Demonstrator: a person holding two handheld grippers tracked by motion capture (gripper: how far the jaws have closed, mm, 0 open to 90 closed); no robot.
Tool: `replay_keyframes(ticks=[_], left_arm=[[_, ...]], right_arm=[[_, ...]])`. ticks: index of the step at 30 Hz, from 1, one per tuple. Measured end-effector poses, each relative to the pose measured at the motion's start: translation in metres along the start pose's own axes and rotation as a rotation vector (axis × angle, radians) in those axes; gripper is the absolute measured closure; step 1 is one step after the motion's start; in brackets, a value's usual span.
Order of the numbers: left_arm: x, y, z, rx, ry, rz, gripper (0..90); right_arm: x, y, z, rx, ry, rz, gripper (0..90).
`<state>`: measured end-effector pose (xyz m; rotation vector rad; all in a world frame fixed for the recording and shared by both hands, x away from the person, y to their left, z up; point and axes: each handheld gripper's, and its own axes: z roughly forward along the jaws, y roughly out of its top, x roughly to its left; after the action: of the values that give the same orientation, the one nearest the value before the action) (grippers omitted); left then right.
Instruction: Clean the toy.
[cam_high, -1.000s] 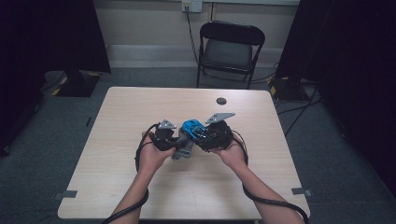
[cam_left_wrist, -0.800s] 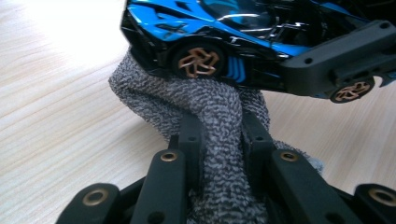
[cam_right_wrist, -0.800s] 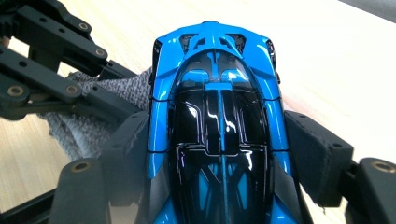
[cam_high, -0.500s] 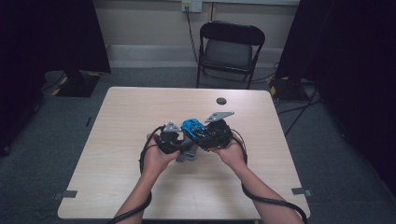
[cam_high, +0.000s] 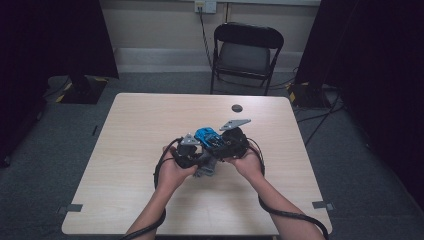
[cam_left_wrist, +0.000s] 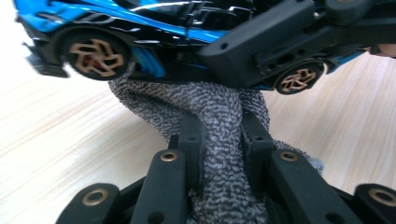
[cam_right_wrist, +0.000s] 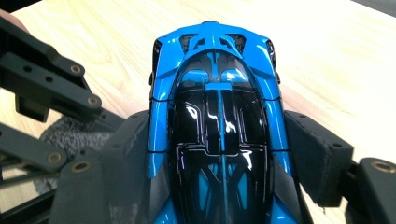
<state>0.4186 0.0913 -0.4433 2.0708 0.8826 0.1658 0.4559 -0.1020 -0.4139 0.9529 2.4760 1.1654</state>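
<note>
Grippers meet over the middle of the table (cam_high: 130, 150), a little toward its near edge, where a person works a grey cloth against a blue toy car. The left gripper (cam_left_wrist: 219, 140) is clenched on a twisted bunch of the cloth (cam_left_wrist: 219, 107), whose free end presses up against the car's (cam_left_wrist: 154, 28) underside between its bronze-spoked wheels (cam_left_wrist: 95, 57). The right gripper (cam_right_wrist: 219, 154) clasps the car (cam_right_wrist: 217, 116) across its body, one jaw on each flank, and appears to hold it just clear of the tabletop, though the high view is too small to confirm a gap.

The step in hand looks like wiping the underside. Done well, the right gripper (cam_high: 235, 142) would keep the car steady and level while the left gripper (cam_high: 192, 152) draws the cloth (cam_high: 205, 170) along the chassis in short strokes, staying off the wheels and the thin front bodywork, with the cloth kept bunched tight so it does not slip from the jaws.

The car's (cam_high: 207, 135) long axis runs straight along the right gripper's jaws, roof up, with its far end pointing away from that hand, toward the left and slightly toward the table's far edge. A small dark disc (cam_high: 237, 108) lies well apart, near the far edge.
</note>
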Motion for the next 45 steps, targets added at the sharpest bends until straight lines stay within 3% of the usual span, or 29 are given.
replay_keyframes(ticks=[26,38,45], left_arm=[[-0.017,-0.005,0.007,-0.002,-0.039,0.016,74.4],[-0.03,-0.001,0.017,-0.004,-0.091,0.042,74.3],[-0.033,-0.002,0.019,-0.007,-0.094,0.052,74.3]], right_arm=[[0.001,0.004,0.005,0.01,0.002,0.006,28.0],[-0.004,0.004,0.002,0.002,-0.013,0.019,27.9],[-0.003,0.007,0.006,0.008,-0.005,0.013,28.0]])
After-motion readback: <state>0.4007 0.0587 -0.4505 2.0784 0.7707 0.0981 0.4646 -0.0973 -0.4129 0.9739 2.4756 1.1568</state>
